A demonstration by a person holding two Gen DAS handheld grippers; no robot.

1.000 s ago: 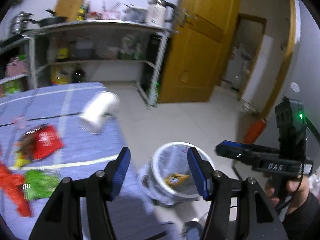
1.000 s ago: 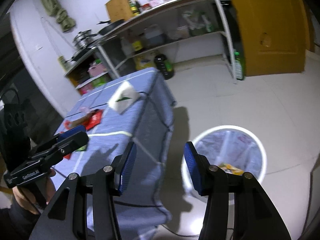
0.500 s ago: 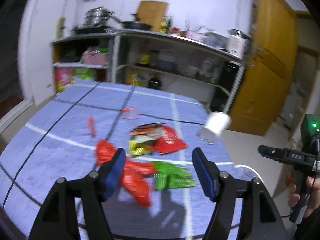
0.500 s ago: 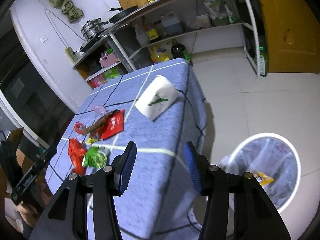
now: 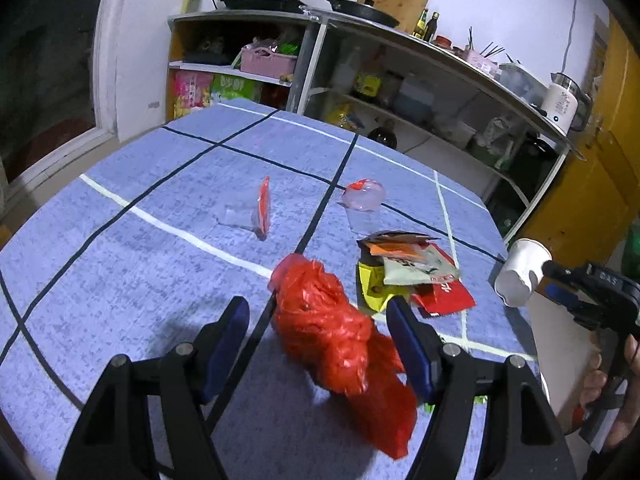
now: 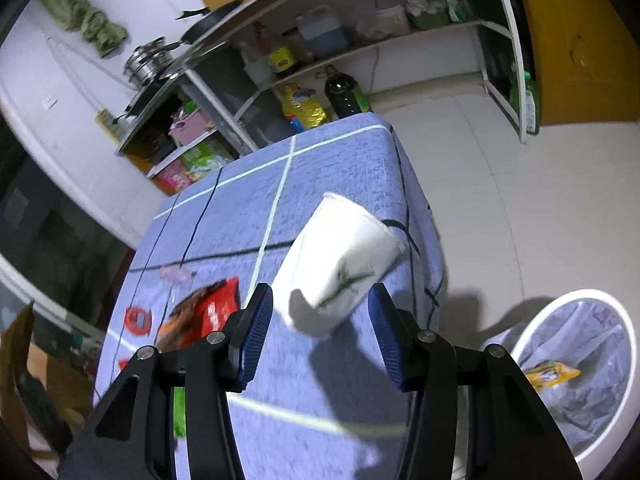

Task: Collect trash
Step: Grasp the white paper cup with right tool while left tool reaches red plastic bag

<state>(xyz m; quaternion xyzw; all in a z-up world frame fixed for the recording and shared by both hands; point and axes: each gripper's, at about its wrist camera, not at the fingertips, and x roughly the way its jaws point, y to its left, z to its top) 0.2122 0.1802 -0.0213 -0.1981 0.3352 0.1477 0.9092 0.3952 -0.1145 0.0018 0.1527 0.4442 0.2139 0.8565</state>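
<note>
The released left tongs (image 5: pixel 318 330) straddle the crumpled red plastic bag (image 5: pixel 336 340) lying lengthwise between them, while the released right tongs (image 6: pixel 320 330) frame the tipped paper cup (image 6: pixel 338 268).

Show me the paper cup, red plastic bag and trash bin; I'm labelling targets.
paper cup (image 6: pixel 340 264), right wrist view, its side wall
red plastic bag (image 5: pixel 332 332), left wrist view, crumpled middle
trash bin (image 6: pixel 630 344), right wrist view, white rim

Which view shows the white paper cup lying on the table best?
The right wrist view: the white paper cup lies large between the open right gripper fingers, green print visible. The left wrist view shows it small at the blue tablecloth edge.
</note>
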